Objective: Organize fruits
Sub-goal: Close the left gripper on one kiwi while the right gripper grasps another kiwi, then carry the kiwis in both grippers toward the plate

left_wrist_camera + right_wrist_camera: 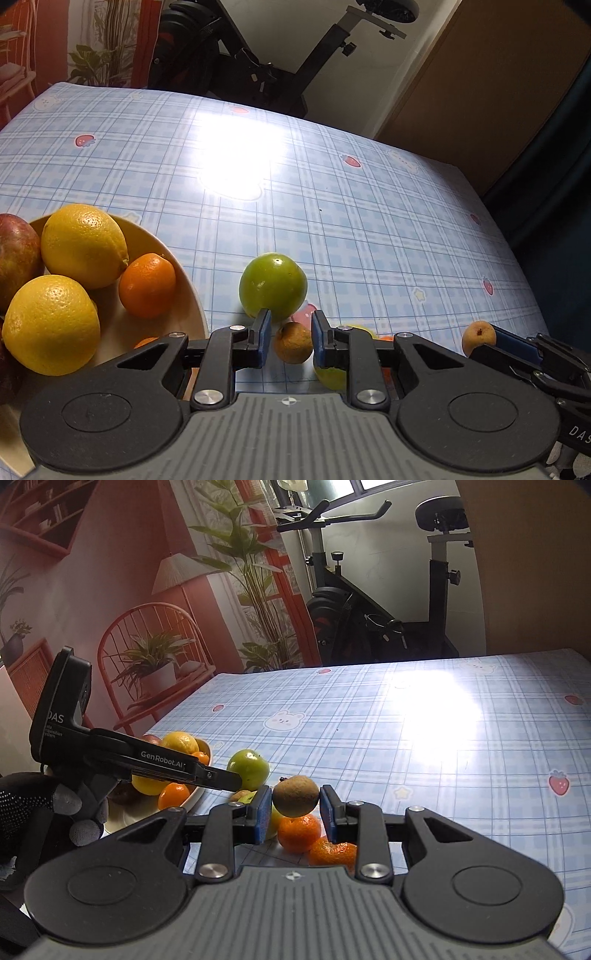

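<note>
My left gripper (290,341) is open around a small brownish-orange fruit (293,342) that lies on the table, pads not touching it. A green apple (273,287) lies just beyond it. A cream bowl (184,295) at the left holds two lemons (83,245), a mandarin (147,285) and a red fruit. My right gripper (294,810) holds a brown round fruit (295,795) between its pads, lifted above two mandarins (299,832) on the table. That fruit also shows in the left wrist view (478,336). The left gripper (221,779) shows in the right wrist view beside the bowl (201,794).
The table (369,221) has a blue plaid cloth with a bright glare patch in the middle. A yellow-green fruit (330,374) lies partly hidden behind my left gripper's right finger. An exercise bike (369,620) stands beyond the far edge.
</note>
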A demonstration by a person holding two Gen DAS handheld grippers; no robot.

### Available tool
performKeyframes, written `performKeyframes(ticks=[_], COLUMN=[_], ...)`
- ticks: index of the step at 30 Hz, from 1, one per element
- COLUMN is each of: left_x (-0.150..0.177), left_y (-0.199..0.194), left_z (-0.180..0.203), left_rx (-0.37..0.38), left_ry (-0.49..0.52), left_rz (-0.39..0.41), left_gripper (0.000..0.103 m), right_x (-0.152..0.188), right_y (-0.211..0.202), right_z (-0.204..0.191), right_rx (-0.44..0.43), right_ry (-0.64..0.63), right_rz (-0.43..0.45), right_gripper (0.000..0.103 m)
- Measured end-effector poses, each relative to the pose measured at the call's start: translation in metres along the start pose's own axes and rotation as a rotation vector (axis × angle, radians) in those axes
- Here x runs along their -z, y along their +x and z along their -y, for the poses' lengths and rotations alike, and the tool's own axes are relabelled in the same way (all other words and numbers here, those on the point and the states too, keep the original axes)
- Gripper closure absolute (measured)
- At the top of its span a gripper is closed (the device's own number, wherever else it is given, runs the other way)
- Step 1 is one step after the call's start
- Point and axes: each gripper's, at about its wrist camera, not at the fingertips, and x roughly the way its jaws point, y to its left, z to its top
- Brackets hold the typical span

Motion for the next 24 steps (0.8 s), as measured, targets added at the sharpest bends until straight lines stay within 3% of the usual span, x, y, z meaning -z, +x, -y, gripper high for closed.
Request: performKeyframes(ticks=[9,16,20,24], left_x=[0.008,0.043,0.055,0.052], left_y=[0.005,-0.012,-0.024,-0.033], left_z=[-0.005,-0.010,-0.006,-0.003], left_rx=[0.005,-0.019,-0.043,-0.043], left_ry=[-0.004,0.066,0.161,0.177], left_rz=[-0.033,-0.074,-0.046,-0.005], left_gripper=[0.078,0.078,0.078,0.078], right_x=[0.002,0.004,0.005,0.004], right_y=[-0.001,-0.001,0.000,0.001], right_z=[0.004,0.003,0.004,0.002], right_rx=[0.003,0.000,-0.003,-0.006], right_ry=[0.020,0.022,0.023,0.021], right_rz=[0.004,0.007,0.001,0.000], right_gripper=[0.072,0.072,0.072,0.072])
